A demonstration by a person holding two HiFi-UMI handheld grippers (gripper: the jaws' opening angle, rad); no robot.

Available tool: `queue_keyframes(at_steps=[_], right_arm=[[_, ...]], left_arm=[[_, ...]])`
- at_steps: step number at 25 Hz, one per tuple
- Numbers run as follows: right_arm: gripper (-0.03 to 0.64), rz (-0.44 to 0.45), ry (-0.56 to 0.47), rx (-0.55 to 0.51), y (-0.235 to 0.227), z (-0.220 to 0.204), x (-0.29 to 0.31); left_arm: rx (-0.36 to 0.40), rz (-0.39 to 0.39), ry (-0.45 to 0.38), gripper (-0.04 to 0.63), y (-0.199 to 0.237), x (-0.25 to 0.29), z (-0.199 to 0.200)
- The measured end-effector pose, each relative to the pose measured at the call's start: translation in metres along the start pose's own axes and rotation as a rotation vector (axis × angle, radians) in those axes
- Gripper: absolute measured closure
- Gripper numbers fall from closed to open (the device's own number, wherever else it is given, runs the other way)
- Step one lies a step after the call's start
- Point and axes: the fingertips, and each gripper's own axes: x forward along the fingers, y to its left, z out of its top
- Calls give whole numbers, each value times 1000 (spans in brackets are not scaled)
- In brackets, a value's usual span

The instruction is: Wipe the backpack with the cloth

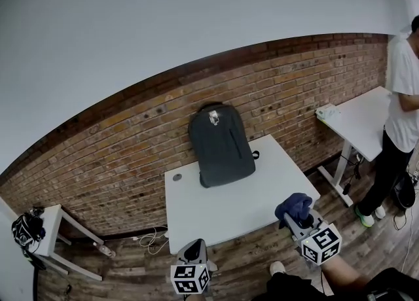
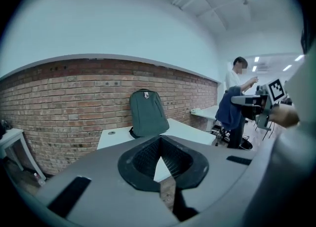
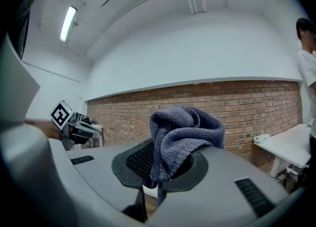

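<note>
A dark grey backpack [image 1: 221,144] stands upright at the back of a white table [image 1: 216,208], leaning on the brick wall; the left gripper view shows the backpack [image 2: 147,113] ahead. My right gripper [image 1: 298,220] hovers off the table's front right corner, shut on a bunched dark blue cloth [image 1: 294,206]. In the right gripper view the cloth [image 3: 182,137] bulges up from between the jaws. My left gripper [image 1: 194,250] hangs before the table's front edge, shut with nothing in it. The left gripper view shows the right gripper [image 2: 247,103] and the cloth [image 2: 229,111] hanging from it.
A second white table [image 1: 363,120] stands at the right with a person [image 1: 400,103] beside it. At the far left is a small white stand [image 1: 55,231] carrying a dark bag [image 1: 26,229]. Cables [image 1: 152,237] lie on the wooden floor by the wall.
</note>
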Motion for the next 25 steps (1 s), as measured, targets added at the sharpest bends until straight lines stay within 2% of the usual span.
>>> queue_keyframes(at_steps=[7, 15, 25], right_arm=[[580, 54, 10, -5, -29, -5, 62], [580, 86, 20, -1, -75, 6, 123], [580, 142, 37, 1, -118, 7, 184]], left_arm=[[-38, 29, 0, 605, 21, 54, 11], [-23, 36, 33, 604, 29, 120, 37], [-40, 57, 43, 604, 37, 189, 64]])
